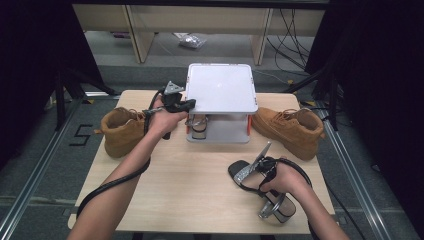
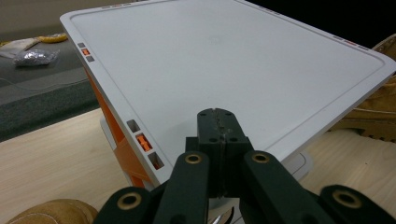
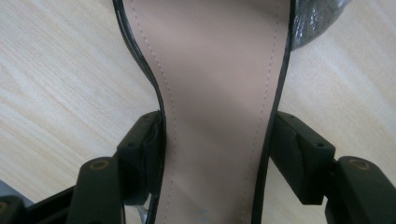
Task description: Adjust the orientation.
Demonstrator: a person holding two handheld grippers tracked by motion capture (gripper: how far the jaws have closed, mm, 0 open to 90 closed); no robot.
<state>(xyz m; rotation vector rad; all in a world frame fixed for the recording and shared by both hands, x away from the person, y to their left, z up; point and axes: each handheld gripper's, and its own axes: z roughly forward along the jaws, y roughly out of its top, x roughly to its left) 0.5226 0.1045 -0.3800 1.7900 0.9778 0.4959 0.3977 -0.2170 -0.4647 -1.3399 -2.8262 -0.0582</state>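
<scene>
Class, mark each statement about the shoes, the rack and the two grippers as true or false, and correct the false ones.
1. The right gripper has its fingers either side of a heeled sandal. True.
2. The left gripper is wide open. False: it is shut, empty, over the white rack.
3. A tan boot stands at each side of the rack. True.
4. The rack's top shelf holds a sandal. False: the top is bare; a sandal sits on the lower shelf.
</scene>
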